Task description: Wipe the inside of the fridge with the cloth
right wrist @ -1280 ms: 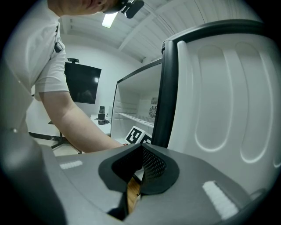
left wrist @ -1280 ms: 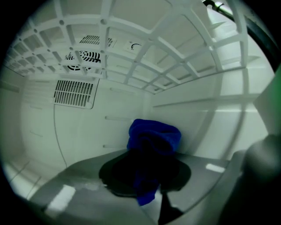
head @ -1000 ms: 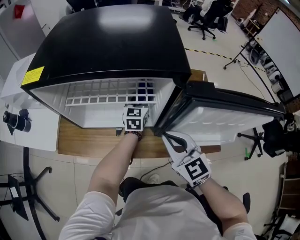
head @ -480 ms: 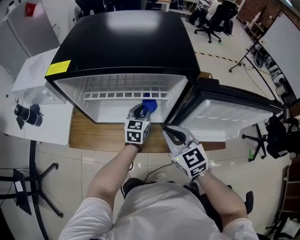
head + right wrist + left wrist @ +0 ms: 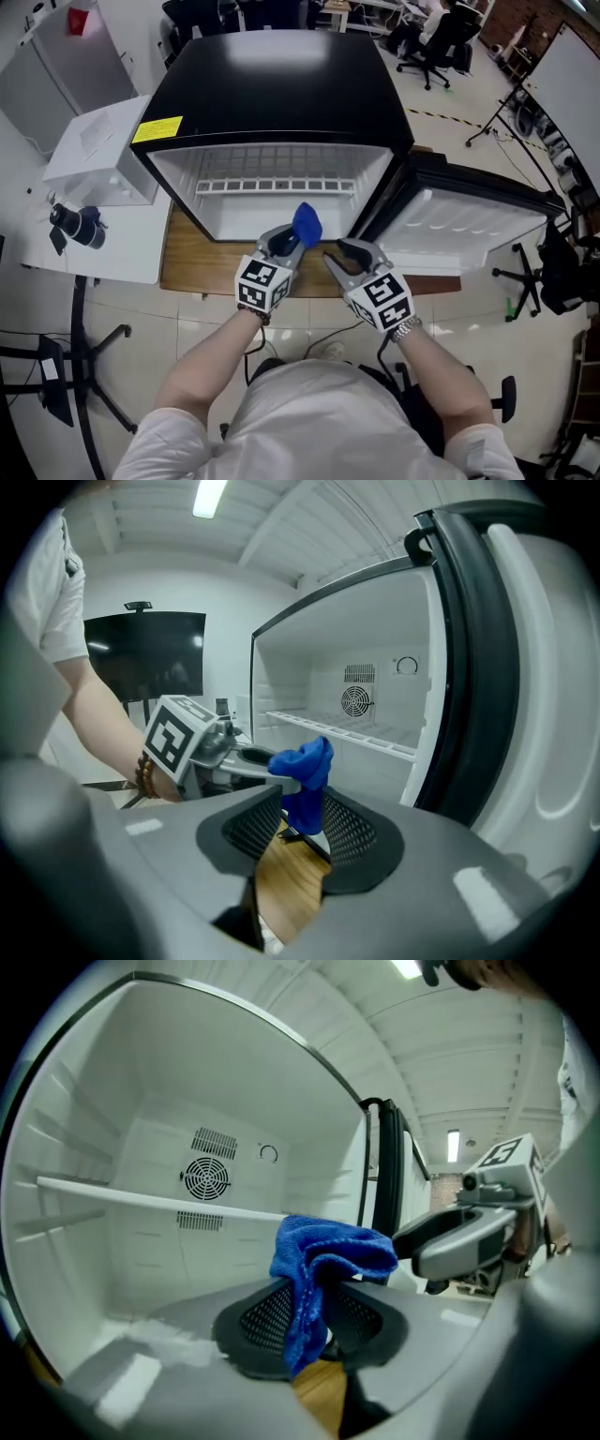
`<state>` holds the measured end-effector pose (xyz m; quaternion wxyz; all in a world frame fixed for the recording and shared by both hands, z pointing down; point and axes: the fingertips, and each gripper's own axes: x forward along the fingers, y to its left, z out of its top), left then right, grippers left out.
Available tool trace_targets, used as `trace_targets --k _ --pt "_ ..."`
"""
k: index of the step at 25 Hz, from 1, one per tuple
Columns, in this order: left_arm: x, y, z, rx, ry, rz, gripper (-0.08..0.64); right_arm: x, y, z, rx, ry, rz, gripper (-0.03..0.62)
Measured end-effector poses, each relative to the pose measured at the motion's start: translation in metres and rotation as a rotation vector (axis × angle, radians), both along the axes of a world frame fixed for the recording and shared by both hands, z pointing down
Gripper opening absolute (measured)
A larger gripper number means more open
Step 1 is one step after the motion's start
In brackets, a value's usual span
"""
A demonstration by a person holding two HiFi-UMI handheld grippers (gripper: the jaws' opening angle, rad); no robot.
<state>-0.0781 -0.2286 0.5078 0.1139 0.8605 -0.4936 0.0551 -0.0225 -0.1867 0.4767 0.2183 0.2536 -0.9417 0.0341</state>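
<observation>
Looking down in the head view, the fridge [image 5: 272, 84] stands open on the wooden counter [image 5: 187, 267], its door [image 5: 469, 225] swung out to the right. The left tongs [image 5: 286, 242] are clenched on the blue cloth [image 5: 307, 223], which sticks up just outside the fridge mouth, over the counter's front strip. The right tongs [image 5: 345, 253] sit just beside them, near the door's hinge side.

In the left gripper view, the left tongs [image 5: 309, 1312] pinch the cloth [image 5: 323, 1251] between their pads, its free end bunched above the jaws. Behind it are the white inside of the fridge [image 5: 141, 1101], a shelf [image 5: 141, 1199] and a fan grille [image 5: 204, 1177]. The right tongs [image 5: 441, 1237] reach in from the right.

In the right gripper view, the right tongs [image 5: 295, 841] are released, with their jaws having just been opening and their pads pressing on nothing. The cloth [image 5: 305, 771] shows through the gap but lies beyond it, held by the left tongs [image 5: 272, 772]. Wood of the counter [image 5: 281, 883] shows below, and the door [image 5: 487, 667] fills the right.
</observation>
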Motion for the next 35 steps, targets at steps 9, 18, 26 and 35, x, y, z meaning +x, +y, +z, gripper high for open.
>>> trace_targets --k 9,18,26,35 --pt "-0.015 0.05 -0.036 0.026 0.042 0.241 0.087 -0.035 0.012 0.002 0.002 0.031 -0.109 0.194" --pt "-0.032 0.089 -0.058 0.002 0.101 0.474 0.094 -0.084 0.048 -0.012 0.022 0.007 -0.267 0.201" --pt "-0.055 0.101 -0.063 -0.019 0.077 0.532 0.098 -0.115 0.063 -0.017 0.101 0.02 -0.273 0.128" --pt "-0.078 0.098 -0.071 0.032 0.055 0.427 0.14 -0.114 0.048 -0.02 0.104 -0.011 -0.062 0.083"
